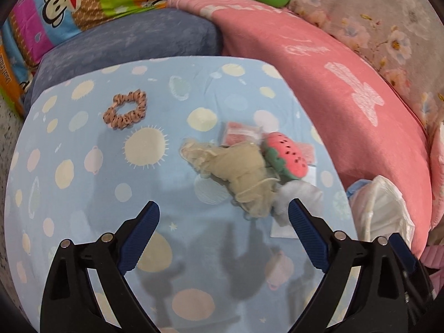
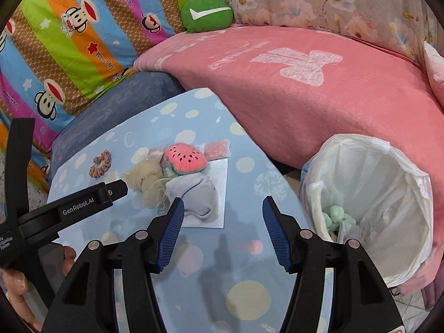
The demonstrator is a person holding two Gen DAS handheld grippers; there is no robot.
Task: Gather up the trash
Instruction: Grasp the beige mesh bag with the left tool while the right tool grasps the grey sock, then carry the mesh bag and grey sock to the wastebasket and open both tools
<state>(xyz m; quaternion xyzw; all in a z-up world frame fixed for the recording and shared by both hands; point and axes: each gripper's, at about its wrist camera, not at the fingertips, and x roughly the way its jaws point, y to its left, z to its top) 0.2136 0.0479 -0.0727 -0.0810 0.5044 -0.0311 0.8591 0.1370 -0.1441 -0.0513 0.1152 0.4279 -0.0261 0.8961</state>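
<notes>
On the blue spotted bed sheet point(image 1: 83, 194) lies a pile: a beige mesh cloth point(image 1: 238, 172), a grey-white crumpled sock or cloth point(image 2: 194, 191), a watermelon-slice plush point(image 1: 285, 155), a pink packet point(image 1: 238, 134) and white paper point(image 2: 219, 177). A brown scrunchie point(image 1: 126, 109) lies apart at the left. My left gripper point(image 1: 223, 216) is open and empty, just short of the pile. My right gripper point(image 2: 223, 211) is open and empty, right of the pile. A white-lined trash bin point(image 2: 369, 202) stands at the right, with green scraps point(image 2: 337, 215) inside.
A pink blanket point(image 2: 319, 105) rises behind the pile and the bin. A blue-grey pillow point(image 1: 133, 41), a striped monkey quilt point(image 2: 69, 41) and a green check-mark cushion point(image 2: 206, 14) lie beyond. The left gripper's body point(image 2: 83, 202) crosses the right wrist view.
</notes>
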